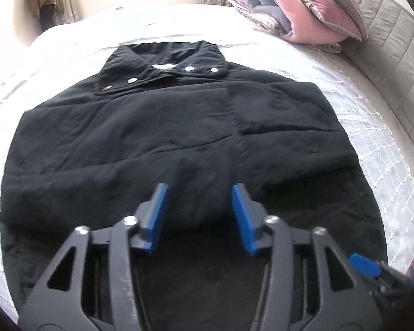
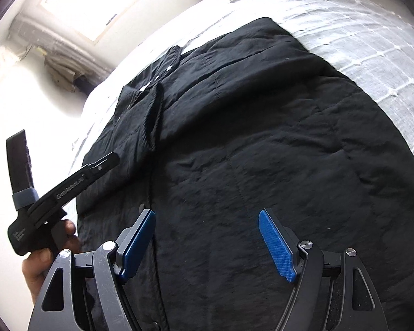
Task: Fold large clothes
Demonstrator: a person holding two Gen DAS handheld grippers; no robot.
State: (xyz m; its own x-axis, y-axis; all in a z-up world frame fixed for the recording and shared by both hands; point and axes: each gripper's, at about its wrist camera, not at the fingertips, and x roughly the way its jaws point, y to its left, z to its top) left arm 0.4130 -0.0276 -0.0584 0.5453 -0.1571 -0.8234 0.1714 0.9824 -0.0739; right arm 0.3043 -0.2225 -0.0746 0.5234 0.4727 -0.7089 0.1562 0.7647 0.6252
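A black padded jacket point(image 1: 165, 138) lies flat on the bed, collar with silver snaps point(image 1: 162, 71) at the far end and sleeves folded in over the body. My left gripper point(image 1: 200, 193) hovers over its near hem, blue pads apart, holding nothing. My right gripper point(image 2: 207, 220) is above the jacket point(image 2: 262, 138) near its lower part, pads wide apart and empty. The left gripper's body point(image 2: 66, 187) and the hand holding it show at the left of the right wrist view. A blue tip of the right gripper point(image 1: 364, 266) shows at the lower right of the left wrist view.
The bed has a white quilted cover point(image 1: 372, 127). A folded pink and grey duvet point(image 1: 295, 8) lies at the far right by the grey padded headboard point(image 1: 400, 33). Curtains and a bright window point(image 2: 110, 0) are beyond the bed.
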